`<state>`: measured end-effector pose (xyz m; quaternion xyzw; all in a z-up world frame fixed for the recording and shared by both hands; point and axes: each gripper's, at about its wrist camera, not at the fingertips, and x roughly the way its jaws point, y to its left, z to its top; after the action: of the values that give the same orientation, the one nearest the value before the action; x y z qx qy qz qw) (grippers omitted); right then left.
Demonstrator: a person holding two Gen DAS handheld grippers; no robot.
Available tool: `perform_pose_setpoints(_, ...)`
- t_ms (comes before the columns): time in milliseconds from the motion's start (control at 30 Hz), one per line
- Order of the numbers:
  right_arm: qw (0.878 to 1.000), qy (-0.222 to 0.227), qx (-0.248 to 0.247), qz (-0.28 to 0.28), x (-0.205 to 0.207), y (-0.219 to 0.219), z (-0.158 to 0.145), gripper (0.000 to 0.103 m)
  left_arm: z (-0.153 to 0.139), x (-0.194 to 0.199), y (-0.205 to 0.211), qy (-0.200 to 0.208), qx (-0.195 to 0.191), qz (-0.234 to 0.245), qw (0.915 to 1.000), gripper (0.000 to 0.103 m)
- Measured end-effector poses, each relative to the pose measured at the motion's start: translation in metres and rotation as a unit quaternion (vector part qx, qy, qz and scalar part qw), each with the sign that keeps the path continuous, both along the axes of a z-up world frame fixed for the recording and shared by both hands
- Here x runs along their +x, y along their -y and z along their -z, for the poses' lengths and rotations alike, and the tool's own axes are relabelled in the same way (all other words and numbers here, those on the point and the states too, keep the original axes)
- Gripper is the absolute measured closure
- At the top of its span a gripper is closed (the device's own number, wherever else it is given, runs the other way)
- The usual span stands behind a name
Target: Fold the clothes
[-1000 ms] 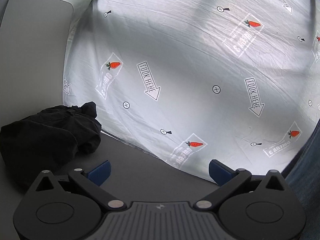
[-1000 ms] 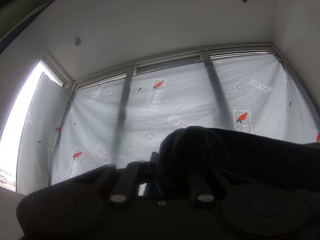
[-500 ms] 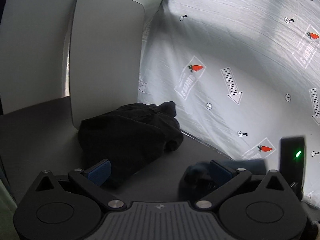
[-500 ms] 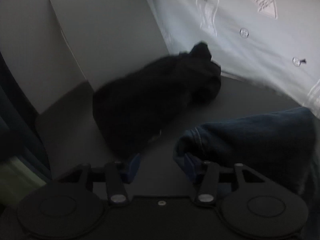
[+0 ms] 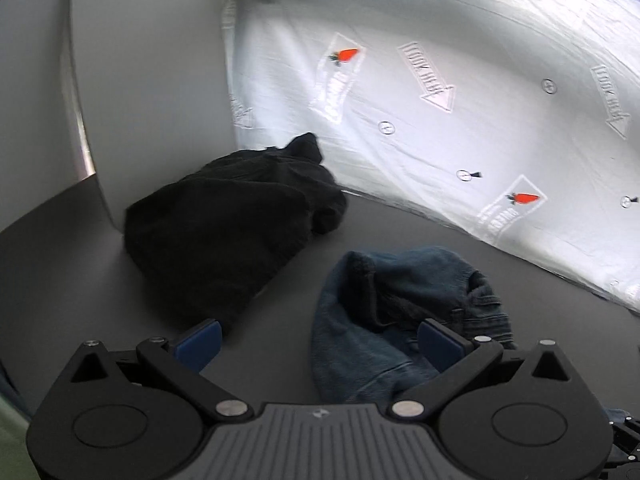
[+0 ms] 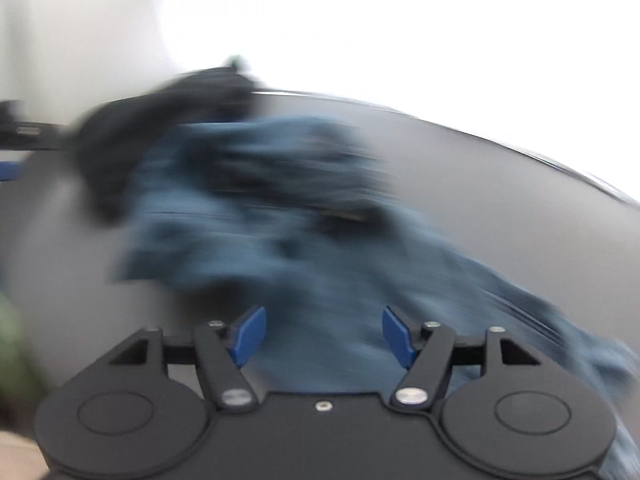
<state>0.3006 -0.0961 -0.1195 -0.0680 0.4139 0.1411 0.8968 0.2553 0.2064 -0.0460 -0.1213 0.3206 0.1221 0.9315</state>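
Two garments lie on the dark grey counter: a crumpled blue denim piece near the front and a black bundle beyond it to the left, up against a pale upright panel and a white printed sheet hung behind. In the left wrist view the left gripper has its jaws spread wide and empty; the denim sits low between them toward the right-hand pad, which overlaps the cloth's edge in the picture, though whether it touches cannot be told. The black bundle lies just past the left-hand pad. In the heavily blurred right wrist view the right gripper has its jaws opening, with the denim spread on the counter ahead of and beneath the gap; the pads are not pressing on it.
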Motion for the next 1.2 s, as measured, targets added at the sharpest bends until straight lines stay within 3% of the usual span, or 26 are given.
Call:
perform_pose_setpoints(100,0.993,0.017,-0.053,0.108,-0.004,0.056,0.008,0.034,-0.005,0.014,0.039,0.013,-0.023,0.061,0.9978,0.0)
perform_pose_setpoints(167,0.984,0.032,-0.094,0.148,-0.01,0.083,0.014,0.033,-0.006,0.018,0.065,0.016,-0.046,0.096,0.9942,0.0)
perform_pose_setpoints(300,0.976,0.041,-0.146,0.157,-0.008,0.114,0.03,0.031,0.001,0.019,0.11,0.002,-0.084,0.15,0.9851,0.0)
perform_pose_setpoints(500,0.981,-0.002,-0.131,0.14,0.02,0.147,0.065,0.029,0.006,0.01,0.152,-0.003,-0.051,0.158,0.9862,0.0)
perform_pose_setpoints(567,0.985,-0.01,-0.128,0.117,0.026,0.154,0.072,0.043,0.006,0.01,0.154,-0.001,-0.048,0.139,0.9891,0.0)
perform_pose_setpoints(600,0.987,-0.012,-0.127,0.099,0.029,0.156,0.074,0.067,0.005,0.013,0.153,-0.003,-0.048,0.128,0.9906,0.0)
perform_pose_setpoints(633,0.989,-0.013,-0.126,0.081,0.032,0.158,0.075,0.085,0.005,0.016,0.152,-0.004,-0.047,0.115,0.9922,0.0)
perform_pose_setpoints(667,0.987,0.015,-0.143,0.078,0.033,0.157,0.067,0.093,0.005,0.019,0.151,-0.006,-0.045,0.101,0.9938,0.0)
perform_pose_setpoints(700,0.983,0.045,-0.161,0.076,0.034,0.156,0.058,0.094,0.005,0.023,0.149,-0.008,-0.043,0.087,0.9952,0.0)
perform_pose_setpoints(833,0.953,0.19,-0.232,0.043,0.077,0.153,-0.007,0.093,0.01,0.045,0.144,-0.021,-0.023,0.042,0.9986,0.0)
perform_pose_setpoints(900,0.94,0.23,-0.247,0.054,0.115,0.154,-0.025,0.09,0.015,0.061,0.145,-0.026,-0.006,0.039,0.9989,0.0)
perform_pose_setpoints(1000,0.932,0.232,-0.26,0.102,0.187,0.158,-0.034,0.052,0.026,0.097,0.15,-0.039,0.025,0.046,0.9979,0.0)
perform_pose_setpoints(1100,0.91,0.227,-0.316,0.143,0.225,0.152,-0.028,0.051,0.042,0.138,0.164,-0.059,0.07,0.074,0.9931,0.0)
perform_pose_setpoints(1133,0.909,0.228,-0.313,0.156,0.228,0.153,-0.024,0.049,0.051,0.15,0.171,-0.07,0.093,0.091,0.9891,0.0)
perform_pose_setpoints(1200,0.923,0.217,-0.276,0.16,0.216,0.153,-0.018,0.04,0.071,0.171,0.185,-0.09,0.14,0.13,0.9773,0.0)
